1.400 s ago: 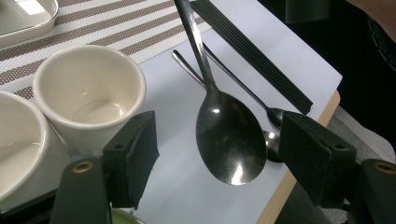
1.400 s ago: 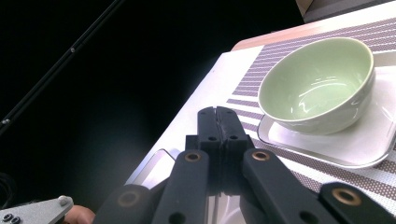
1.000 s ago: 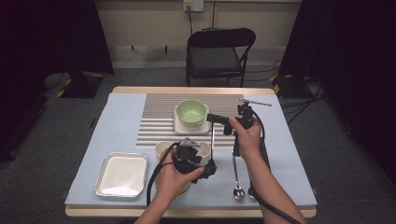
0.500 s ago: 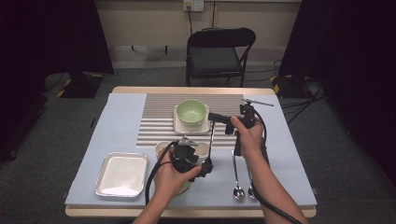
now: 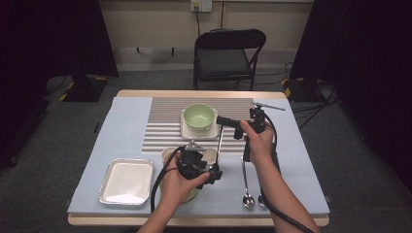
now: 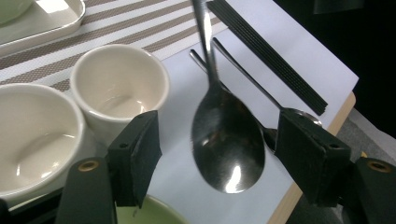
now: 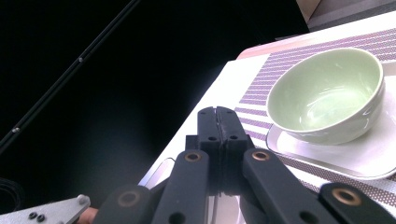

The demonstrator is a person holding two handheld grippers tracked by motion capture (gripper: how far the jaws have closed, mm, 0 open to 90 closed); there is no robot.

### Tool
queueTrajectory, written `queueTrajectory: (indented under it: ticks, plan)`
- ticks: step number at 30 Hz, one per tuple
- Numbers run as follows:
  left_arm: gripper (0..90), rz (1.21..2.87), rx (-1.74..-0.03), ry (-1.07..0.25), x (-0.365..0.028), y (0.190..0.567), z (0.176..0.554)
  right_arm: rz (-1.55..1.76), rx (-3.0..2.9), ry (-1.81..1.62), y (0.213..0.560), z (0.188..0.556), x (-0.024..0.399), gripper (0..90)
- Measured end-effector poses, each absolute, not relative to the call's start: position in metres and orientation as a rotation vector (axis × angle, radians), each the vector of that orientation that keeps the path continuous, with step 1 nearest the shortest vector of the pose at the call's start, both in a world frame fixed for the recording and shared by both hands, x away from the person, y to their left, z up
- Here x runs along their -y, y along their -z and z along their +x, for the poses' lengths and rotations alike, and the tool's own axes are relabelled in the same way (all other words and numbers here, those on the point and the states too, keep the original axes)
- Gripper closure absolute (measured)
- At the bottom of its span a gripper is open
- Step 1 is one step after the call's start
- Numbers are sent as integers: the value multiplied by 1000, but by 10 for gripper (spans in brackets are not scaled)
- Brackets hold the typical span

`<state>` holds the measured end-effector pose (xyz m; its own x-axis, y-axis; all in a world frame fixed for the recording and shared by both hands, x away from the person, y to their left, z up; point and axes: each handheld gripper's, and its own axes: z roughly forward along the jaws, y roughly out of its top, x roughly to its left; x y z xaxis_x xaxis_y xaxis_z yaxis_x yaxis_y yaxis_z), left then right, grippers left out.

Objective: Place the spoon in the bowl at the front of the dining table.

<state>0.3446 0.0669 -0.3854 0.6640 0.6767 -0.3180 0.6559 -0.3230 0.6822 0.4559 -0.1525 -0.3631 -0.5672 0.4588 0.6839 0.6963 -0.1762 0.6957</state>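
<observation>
A spoon point(image 5: 219, 145) is being held up by its handle in the right gripper point(image 5: 227, 121), whose jaws are clamped together on it beside the green bowl point(image 5: 199, 117). The bowl of the spoon point(image 6: 227, 144) is being hung between the jaws of the left gripper point(image 6: 219, 163), which are being kept wide apart, not touching it. Two cream cups point(image 6: 116, 88) are being passed just beside, over the blue mat point(image 5: 121, 131).

Black grippers with brass-ringed screw holes, trailing black cables point(image 5: 158, 187).
</observation>
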Motion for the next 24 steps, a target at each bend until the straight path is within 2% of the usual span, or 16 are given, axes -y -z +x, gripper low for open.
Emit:
queueTrajectory:
  ticks: [24]
  plan:
    - [342, 2056, -1099, -136, -90, 384, 355, -1348, 1864, 1846, 355, 456, 156, 900]
